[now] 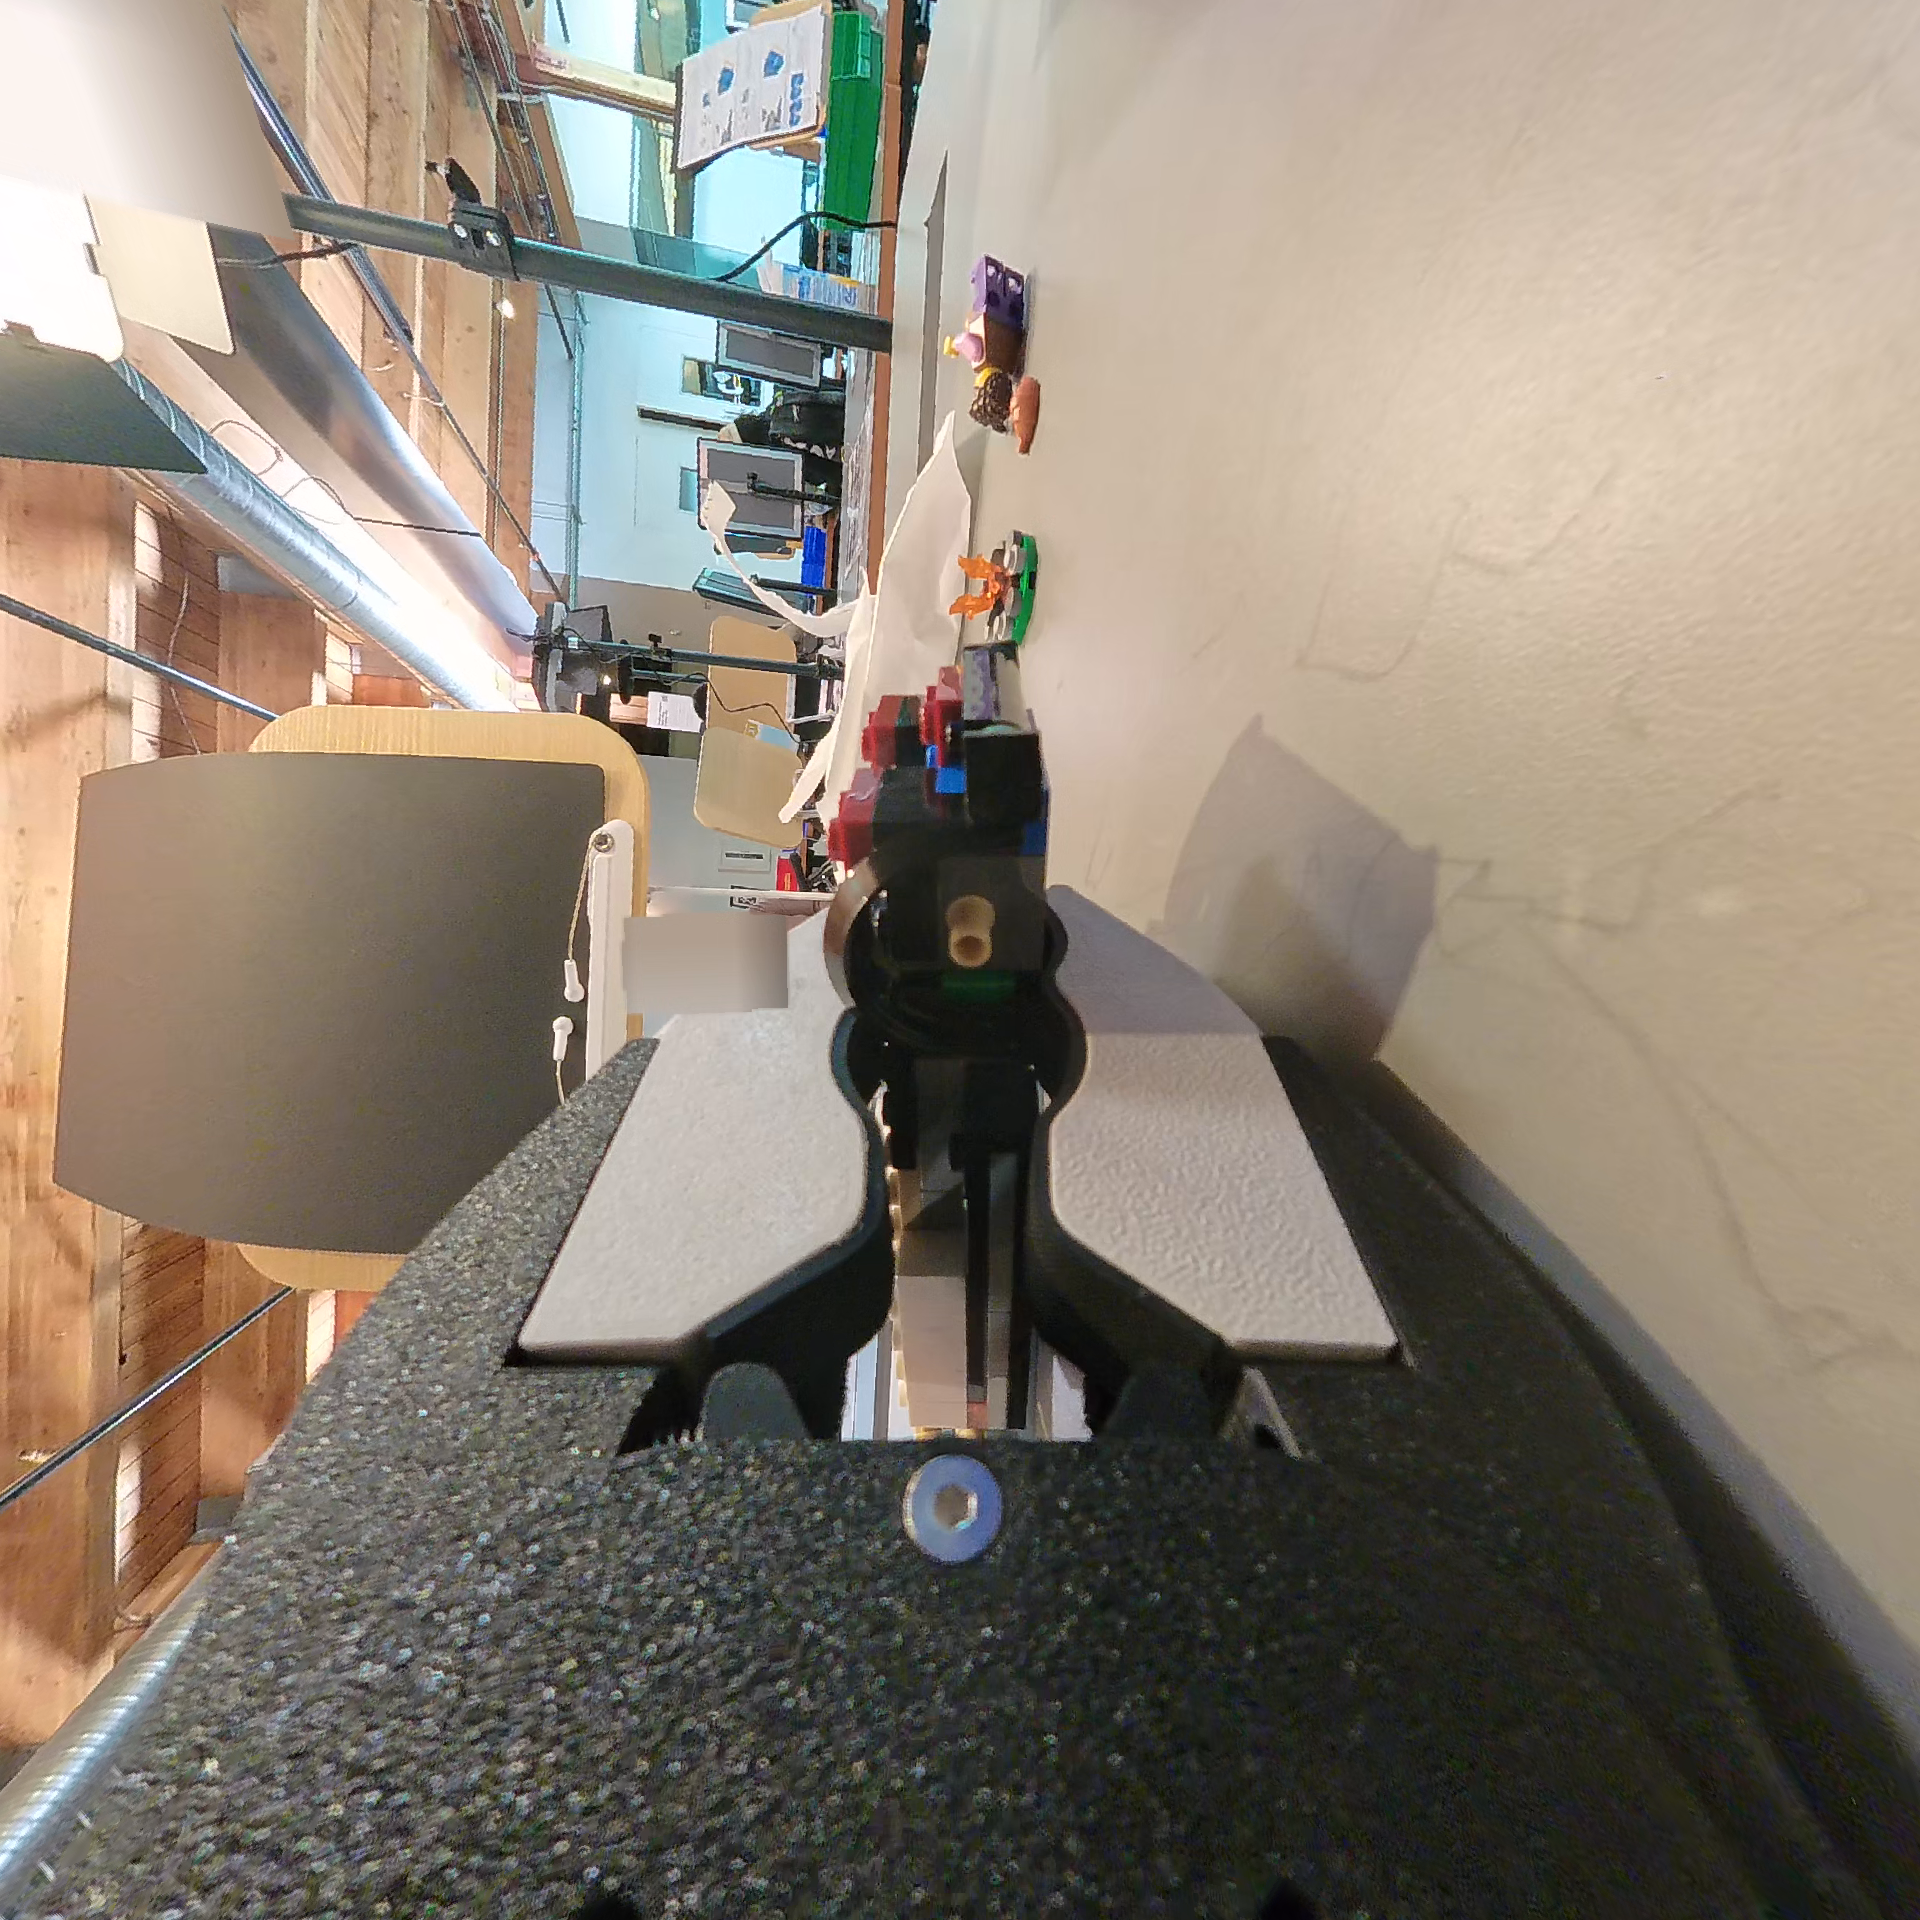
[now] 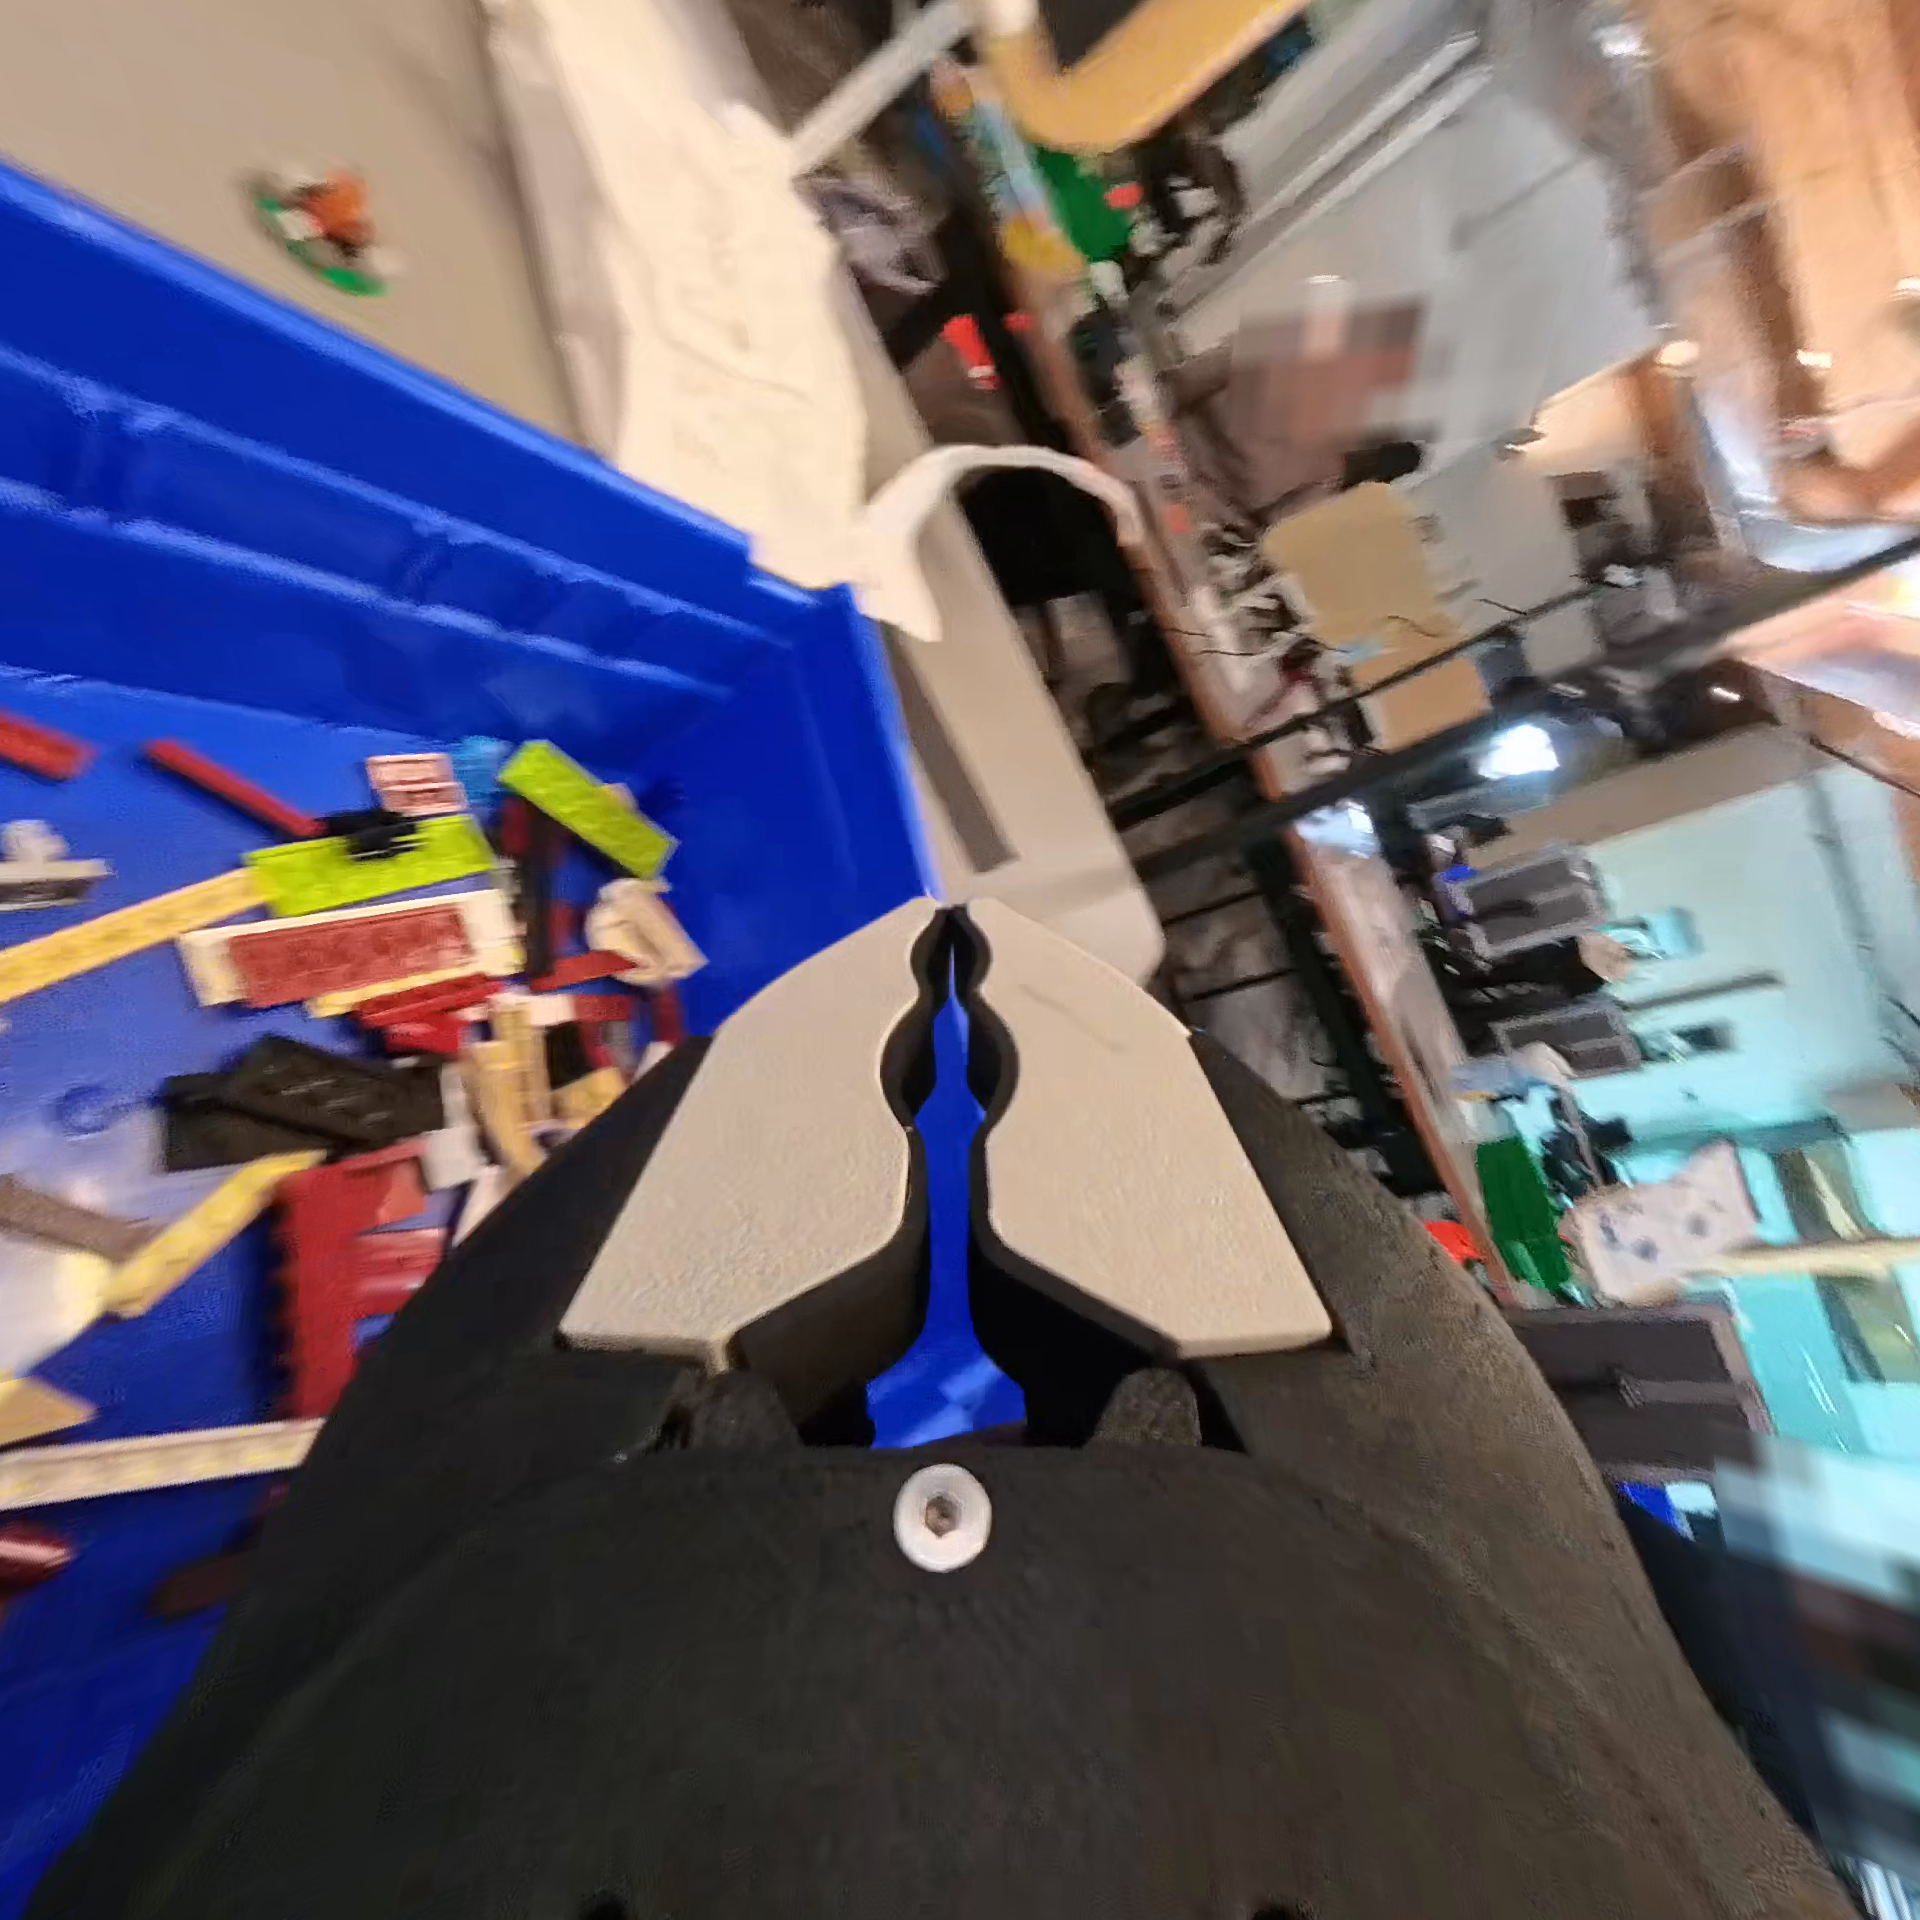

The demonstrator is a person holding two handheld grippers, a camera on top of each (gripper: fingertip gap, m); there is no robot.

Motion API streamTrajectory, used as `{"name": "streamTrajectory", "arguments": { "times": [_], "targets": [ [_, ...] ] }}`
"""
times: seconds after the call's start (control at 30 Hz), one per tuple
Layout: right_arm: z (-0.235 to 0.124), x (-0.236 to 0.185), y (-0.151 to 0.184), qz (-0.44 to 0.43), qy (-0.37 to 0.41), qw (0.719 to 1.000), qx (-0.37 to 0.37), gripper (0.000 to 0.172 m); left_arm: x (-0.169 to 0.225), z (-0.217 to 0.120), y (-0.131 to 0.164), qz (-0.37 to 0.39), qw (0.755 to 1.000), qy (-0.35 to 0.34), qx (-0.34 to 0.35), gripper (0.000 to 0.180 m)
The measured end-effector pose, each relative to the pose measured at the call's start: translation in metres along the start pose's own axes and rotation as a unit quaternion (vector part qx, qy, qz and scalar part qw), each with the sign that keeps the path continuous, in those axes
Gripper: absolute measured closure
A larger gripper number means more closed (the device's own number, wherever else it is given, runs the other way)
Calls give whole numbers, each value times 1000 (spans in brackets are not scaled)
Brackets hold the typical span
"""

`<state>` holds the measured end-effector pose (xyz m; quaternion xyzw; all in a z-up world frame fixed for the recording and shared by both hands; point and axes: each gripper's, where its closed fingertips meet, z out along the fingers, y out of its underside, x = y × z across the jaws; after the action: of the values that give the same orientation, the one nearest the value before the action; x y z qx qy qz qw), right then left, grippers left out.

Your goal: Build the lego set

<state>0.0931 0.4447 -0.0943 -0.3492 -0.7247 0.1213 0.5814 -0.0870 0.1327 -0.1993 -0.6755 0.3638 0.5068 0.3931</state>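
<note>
left gripper: jaws clamped on black toy-brick assembly, just off the counter | right gripper: jaws clenched on nothing, above blue bin of loose bricks

Both wrist views sit close behind their fingers, sharing the table.

Place: a workshop or lab space is being shown.
Structure: exposed timber walls and a metal duct are being seen overhead.
Benches: monitors, cables and cluttered shelving are being seen far off.
Storage: a blue bin is being used for toy bricks.
</note>
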Motion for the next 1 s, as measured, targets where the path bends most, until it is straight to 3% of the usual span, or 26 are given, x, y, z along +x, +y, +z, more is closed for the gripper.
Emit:
{"name": "streamTrajectory", "arguments": {
  "times": [0.13,0.27,1.0],
  "targets": [
    [-28,60,11,109,106,987,43,172,0,0,0,-1,1000,0,1,155],
    [-33,77,26,196,115,970,81,172,0,0,0,-2,1000,1,1,155],
    [-14,53,27,178,72,979,64,172,-2,-1,0,-1,1000,-3,1,155]
  ]
}}
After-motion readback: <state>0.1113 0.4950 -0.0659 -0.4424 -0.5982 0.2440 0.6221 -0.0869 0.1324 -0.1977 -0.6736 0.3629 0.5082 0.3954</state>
